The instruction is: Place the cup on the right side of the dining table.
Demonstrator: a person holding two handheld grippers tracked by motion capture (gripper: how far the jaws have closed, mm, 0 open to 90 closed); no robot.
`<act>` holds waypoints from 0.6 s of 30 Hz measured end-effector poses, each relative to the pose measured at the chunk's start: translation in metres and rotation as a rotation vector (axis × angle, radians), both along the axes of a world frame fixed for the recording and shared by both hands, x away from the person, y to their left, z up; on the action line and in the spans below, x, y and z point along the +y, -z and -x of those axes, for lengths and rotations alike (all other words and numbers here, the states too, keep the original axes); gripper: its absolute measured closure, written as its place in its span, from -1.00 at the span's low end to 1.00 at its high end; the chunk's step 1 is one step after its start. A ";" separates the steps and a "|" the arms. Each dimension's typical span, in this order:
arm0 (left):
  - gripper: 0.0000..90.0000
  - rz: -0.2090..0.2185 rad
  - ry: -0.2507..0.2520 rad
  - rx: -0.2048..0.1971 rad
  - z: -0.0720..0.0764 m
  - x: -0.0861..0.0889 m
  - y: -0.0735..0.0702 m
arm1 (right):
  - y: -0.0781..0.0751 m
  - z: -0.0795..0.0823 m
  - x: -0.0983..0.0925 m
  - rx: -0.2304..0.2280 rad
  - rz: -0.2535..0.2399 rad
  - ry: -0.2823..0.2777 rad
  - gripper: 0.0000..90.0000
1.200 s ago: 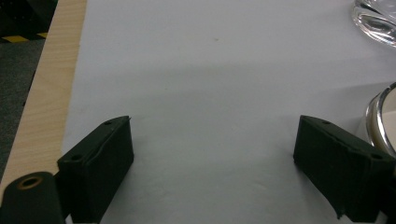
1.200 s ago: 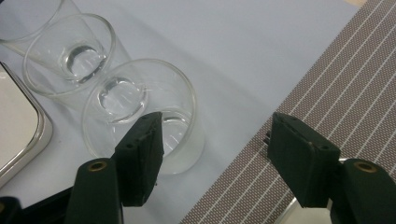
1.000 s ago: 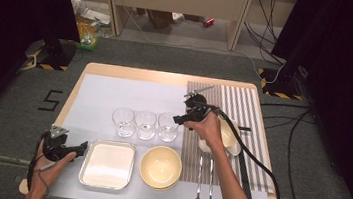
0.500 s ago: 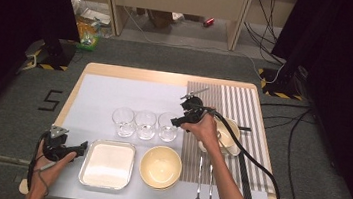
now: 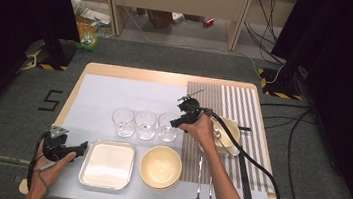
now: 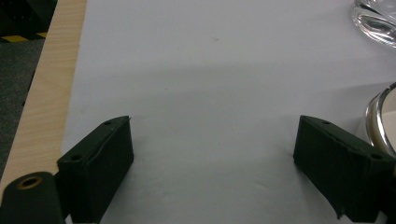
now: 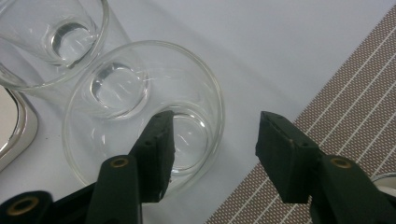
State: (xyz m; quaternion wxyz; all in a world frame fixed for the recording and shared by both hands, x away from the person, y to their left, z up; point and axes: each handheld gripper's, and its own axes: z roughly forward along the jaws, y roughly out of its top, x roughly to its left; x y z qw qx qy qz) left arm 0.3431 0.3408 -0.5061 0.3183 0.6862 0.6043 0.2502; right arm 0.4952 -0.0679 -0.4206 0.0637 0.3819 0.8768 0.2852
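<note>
High view: "5" mark (image 5: 51,100) on the floor beside table (image 5: 132,73).

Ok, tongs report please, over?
Right tongs just been closing, one jaw inside the nearest glass, wall between the jaws, not gripped. Left tongs open over the mat. Middle glass close beside.

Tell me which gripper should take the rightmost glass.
Right. The right gripper already straddles the rightmost glass's wall, one jaw inside and one outside, and its jaws have just been closing. The left gripper rests far off, beside the tray.
</note>
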 end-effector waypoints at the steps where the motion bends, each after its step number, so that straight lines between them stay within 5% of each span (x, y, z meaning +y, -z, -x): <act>1: -0.75 0.000 0.000 0.000 0.000 0.000 0.000 | 0.000 0.000 0.000 0.002 -0.001 -0.006 0.09; 18: -0.75 -0.006 0.002 -0.002 0.000 0.000 0.000 | 0.007 0.002 0.006 0.030 0.079 -0.060 0.48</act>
